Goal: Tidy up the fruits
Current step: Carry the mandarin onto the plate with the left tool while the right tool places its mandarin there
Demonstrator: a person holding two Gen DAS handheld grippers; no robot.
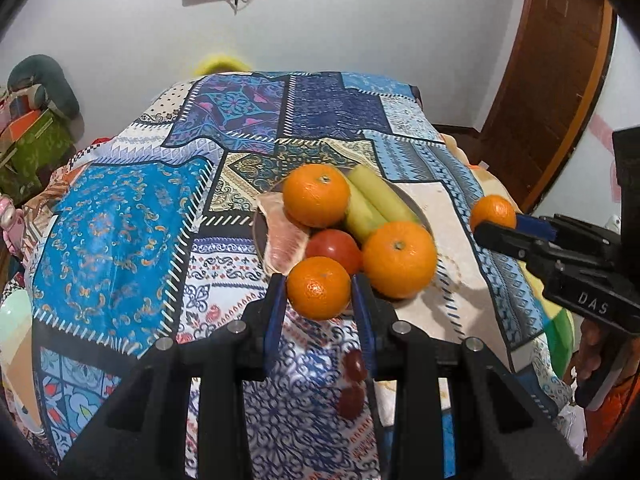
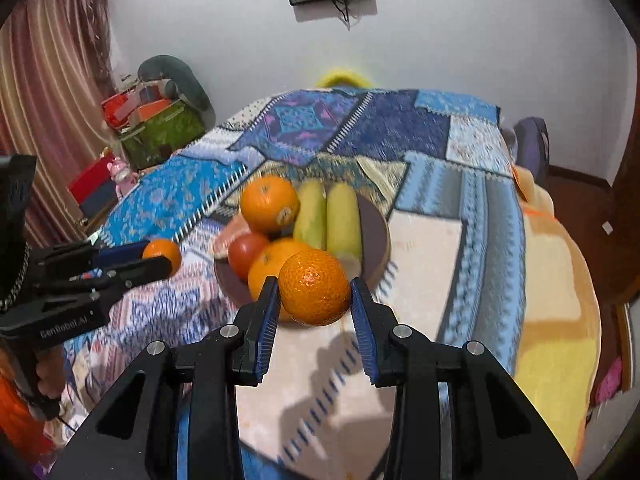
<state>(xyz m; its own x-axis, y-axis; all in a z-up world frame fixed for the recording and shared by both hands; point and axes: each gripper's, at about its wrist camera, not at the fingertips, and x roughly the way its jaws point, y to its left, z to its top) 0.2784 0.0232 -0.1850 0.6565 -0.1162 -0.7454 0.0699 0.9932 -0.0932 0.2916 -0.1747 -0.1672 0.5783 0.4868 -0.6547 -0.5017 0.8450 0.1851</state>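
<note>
Oranges: left gripper (image 1: 319,288) clamps one (image 1: 319,289), right gripper (image 2: 314,289) clamps another (image 2: 315,287), both above plate (image 2: 376,236) near edge; patterned cloth (image 1: 116,240) beyond lies open.

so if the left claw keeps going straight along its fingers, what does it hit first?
Likely the plate of fruit: the left claw, shut on an orange, points at the big orange and tomato at the near rim. Depth is unclear.

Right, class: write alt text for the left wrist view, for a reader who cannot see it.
The left gripper holds an orange above a patchwork cloth, just before a plate with two more oranges, a tomato, green fruit and a pomelo segment. At right, the right gripper holds another orange.
</note>
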